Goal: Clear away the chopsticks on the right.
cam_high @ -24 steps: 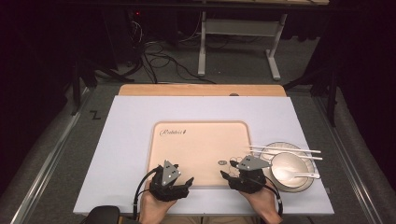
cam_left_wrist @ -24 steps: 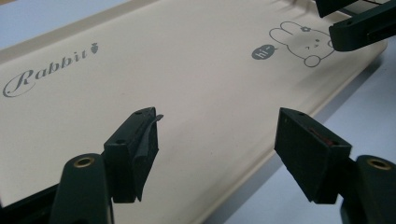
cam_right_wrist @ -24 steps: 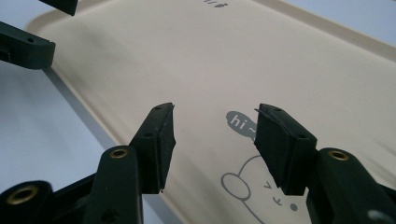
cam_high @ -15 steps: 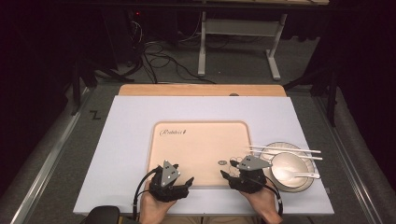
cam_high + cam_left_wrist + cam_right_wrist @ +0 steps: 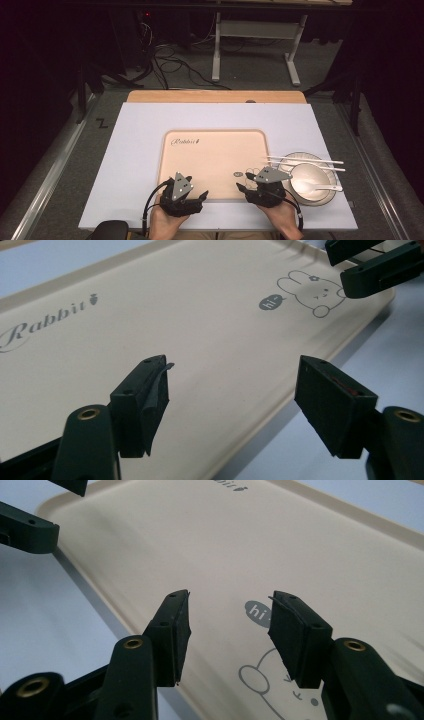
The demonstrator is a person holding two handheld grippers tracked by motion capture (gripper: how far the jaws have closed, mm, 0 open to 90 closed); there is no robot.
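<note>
Here, nearest to me, my left tongs [image 5: 192, 192] sit at the near left corner of the beige tray [image 5: 215, 150], jaws spread wide with nothing between them; in the left gripper view [image 5: 232, 390] the gap between the two black pads shows only the bare tray surface and its near rim. My right tongs [image 5: 252, 189] rest at the tray's near right corner, likewise gaping and empty; in the right gripper view [image 5: 227, 630] they hang over the printed rabbit drawing [image 5: 265, 685] and its grey "hi" bubble [image 5: 256, 611]. Each pair shows at the edge of the other's camera.

The tray [image 5: 210, 310] lies flat in the middle of the pale lavender mat [image 5: 140, 145] that covers the bench [image 5: 215, 96], with the word "Rabbit" [image 5: 185, 141] at its far left corner. Nothing rests on the tray.

Just right of the tray, beside my right tongs, stands a round plate [image 5: 327, 197] with a bowl [image 5: 307, 176] on it. A white spoon [image 5: 327, 187] lies in the bowl, and a pair of white chopsticks [image 5: 310, 161] lies across the far side of the dishes, tips pointing toward the tray.

Farther off, the wooden edge of the bench shows beyond the mat, then the dark floor with black cables [image 5: 175, 65] and a metal stand [image 5: 255, 45].
</note>
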